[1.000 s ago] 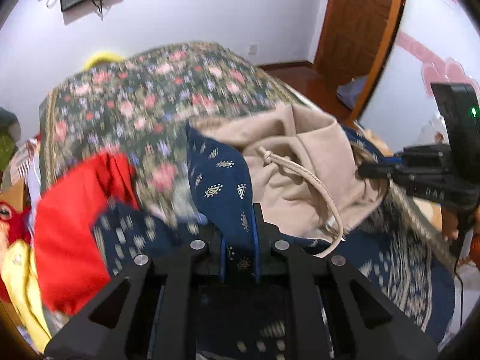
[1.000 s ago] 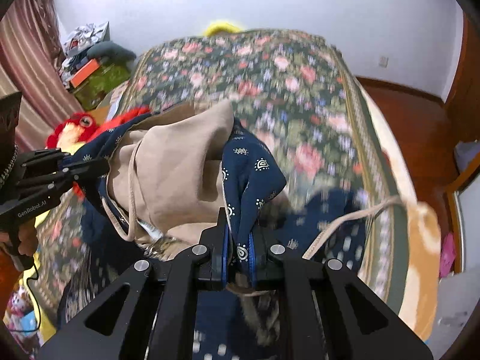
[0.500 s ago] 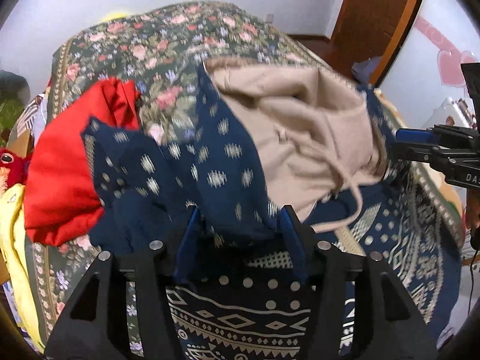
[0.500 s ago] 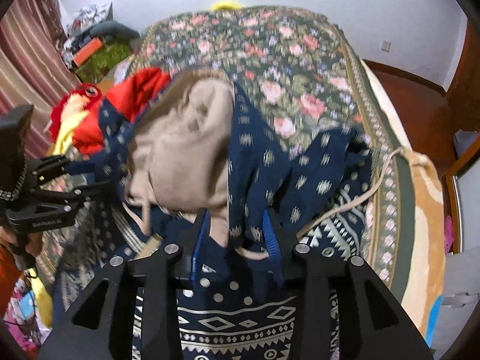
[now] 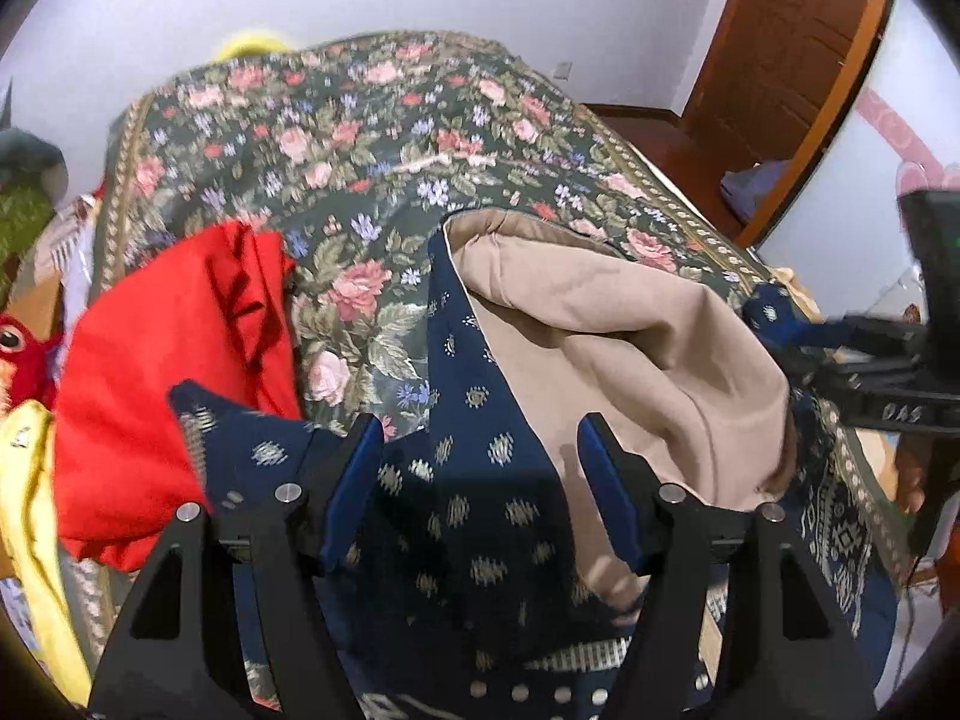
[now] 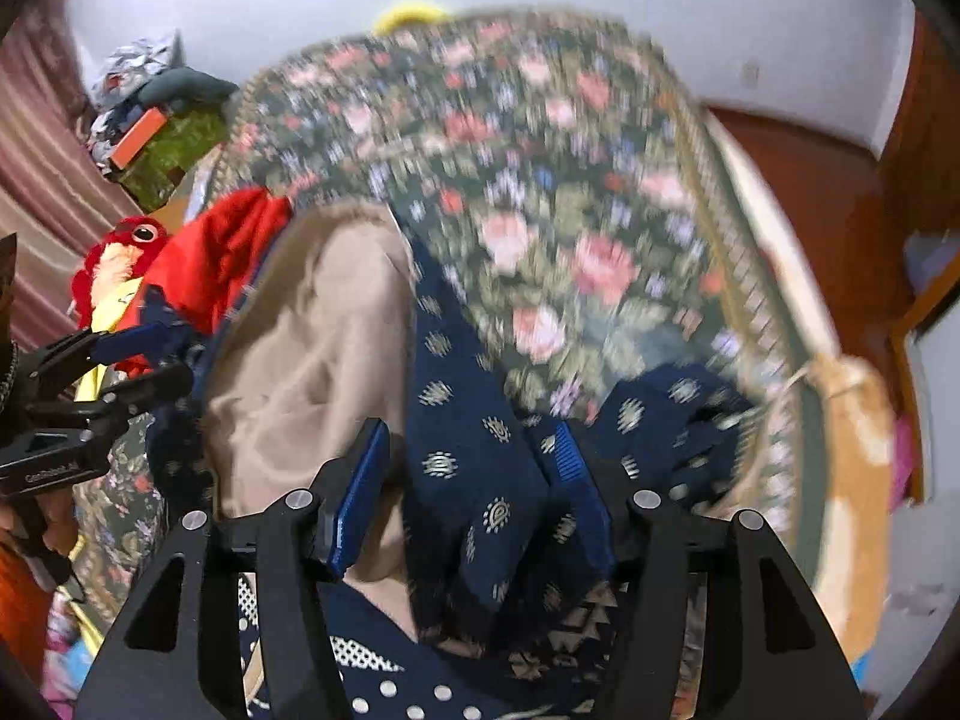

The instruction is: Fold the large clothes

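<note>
A navy patterned hooded garment with a beige lining lies folded over on the flowered bedcover. My left gripper hangs just above its navy edge. Its jaws are opening, with the cloth loose between the blue pads and not pinched. The right wrist view shows the same garment and lining. My right gripper is also opening over a navy fold that lies slack between its pads. Each gripper shows at the edge of the other's view: right gripper, left gripper.
A red garment lies left of the hoodie, beside a yellow cloth and a red plush toy. A brown door stands at the far right, with wooden floor beyond the bed's right edge. Piled items sit at the far left.
Both grippers were shut on navy cloth held up a second ago. Both have opened, the cloth has dropped onto the bed, and the hood now lies flatter.
</note>
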{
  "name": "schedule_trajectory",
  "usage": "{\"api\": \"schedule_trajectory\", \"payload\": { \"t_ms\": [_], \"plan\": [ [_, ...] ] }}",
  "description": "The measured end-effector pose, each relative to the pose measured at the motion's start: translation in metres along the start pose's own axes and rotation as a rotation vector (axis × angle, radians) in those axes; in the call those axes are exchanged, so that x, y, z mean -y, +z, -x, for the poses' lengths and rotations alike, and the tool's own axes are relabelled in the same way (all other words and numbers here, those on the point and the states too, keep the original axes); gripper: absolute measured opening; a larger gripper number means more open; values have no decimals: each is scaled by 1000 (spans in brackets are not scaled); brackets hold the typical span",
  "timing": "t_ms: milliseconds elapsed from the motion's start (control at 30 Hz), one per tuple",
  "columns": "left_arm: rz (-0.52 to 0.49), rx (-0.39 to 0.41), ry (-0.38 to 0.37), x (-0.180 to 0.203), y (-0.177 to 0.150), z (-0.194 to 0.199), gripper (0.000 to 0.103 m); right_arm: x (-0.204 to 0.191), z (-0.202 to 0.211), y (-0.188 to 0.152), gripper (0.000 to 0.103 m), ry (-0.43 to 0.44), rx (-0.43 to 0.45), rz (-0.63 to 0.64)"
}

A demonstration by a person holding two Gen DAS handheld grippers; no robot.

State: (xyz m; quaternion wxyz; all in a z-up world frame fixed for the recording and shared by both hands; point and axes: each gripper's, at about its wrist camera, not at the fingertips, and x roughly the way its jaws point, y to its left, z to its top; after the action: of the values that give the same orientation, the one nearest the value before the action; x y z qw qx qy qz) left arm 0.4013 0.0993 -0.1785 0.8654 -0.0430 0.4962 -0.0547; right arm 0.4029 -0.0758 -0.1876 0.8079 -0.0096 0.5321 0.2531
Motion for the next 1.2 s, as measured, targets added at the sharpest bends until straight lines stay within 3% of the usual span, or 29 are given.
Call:
{"api": "schedule_trajectory", "payload": {
  "t_ms": [233, 367, 467, 500, 533, 600, 700, 933, 1200],
  "plan": [
    [58, -59, -20, -12, 12, -44, 66, 5, -22, 15, 53, 17, 0, -5],
    [68, -48, -12, -13, 26, -57, 66, -4, -29, 32, 36, 11, 13, 40],
    [59, -41, 11, -14, 37, -65, 51, -7, -39, 41, 17, 0, 5, 51],
    [58, -46, 17, -14, 39, -68, 41, -7, -41, 43, 13, 6, 0, 44],
    [59, -48, 19, -15, 40, -69, 27, -8, -42, 44, 13, 17, -4, 38],
    [56, -44, 2, -15, 41, -68, 12, -10, -40, 44, 11, 31, 1, 34],
    [13, 26, -34, -10, 37, -47, 9, -16, -23, 40, 10, 57, 22, 50],
    [-78, 109, -59, 15, 28, 12, 7, -40, 32, 25, 10, 82, 77, 146],
    [-201, 180, -119, 50, -9, 70, 7, -46, 70, -21, 10, 116, 98, 156]
  ]
}}
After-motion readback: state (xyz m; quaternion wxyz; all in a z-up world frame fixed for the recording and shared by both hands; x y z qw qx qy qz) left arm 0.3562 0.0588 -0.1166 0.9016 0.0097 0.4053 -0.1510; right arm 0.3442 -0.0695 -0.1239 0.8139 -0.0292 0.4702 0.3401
